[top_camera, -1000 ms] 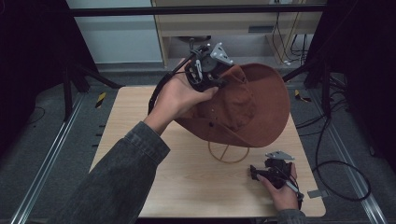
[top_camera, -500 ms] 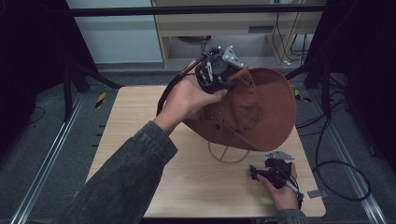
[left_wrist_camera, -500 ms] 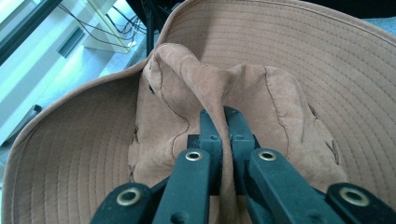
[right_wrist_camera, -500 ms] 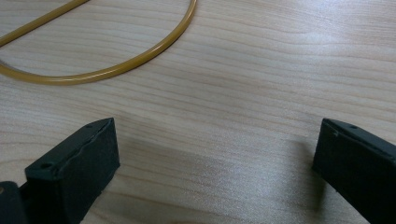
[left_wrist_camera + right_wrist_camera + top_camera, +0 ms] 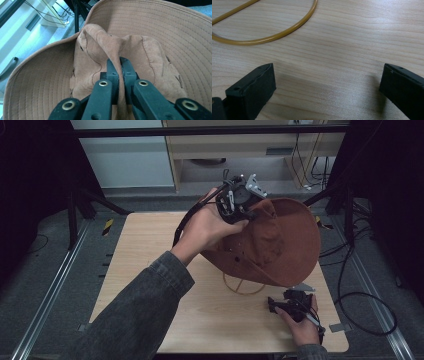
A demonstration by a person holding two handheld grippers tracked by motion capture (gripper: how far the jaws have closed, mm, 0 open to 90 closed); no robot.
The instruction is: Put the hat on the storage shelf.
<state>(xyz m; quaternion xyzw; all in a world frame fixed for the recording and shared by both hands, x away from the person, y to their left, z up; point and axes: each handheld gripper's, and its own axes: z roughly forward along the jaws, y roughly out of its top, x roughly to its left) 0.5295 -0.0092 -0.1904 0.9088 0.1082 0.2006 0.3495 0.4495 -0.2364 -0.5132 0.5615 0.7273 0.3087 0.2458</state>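
Observation:
A brown wide-brimmed hat (image 5: 280, 245) is held up, tilted, over the back right of the wooden table (image 5: 150, 270). My left gripper (image 5: 240, 202) is shut on a fold of the hat's crown (image 5: 110, 52), which is pinched between the jaws; the brim (image 5: 162, 27) spreads behind it. The hat's yellowish chin cord (image 5: 242, 287) hangs down and loops on the tabletop. My right gripper (image 5: 280, 306) rests low at the table's front right, open, with bare wood between its fingers (image 5: 254, 87); the cord (image 5: 287, 32) curves just ahead of it.
A wooden shelf unit (image 5: 240, 150) and cables stand behind the table. Metal rails (image 5: 50, 290) run along both sides on the grey floor. A dark cable (image 5: 360, 295) loops on the floor at the right.
My left gripper has carried the hat to the right and a little lower, tipping its brim more toward the right. The right gripper has stayed in place.

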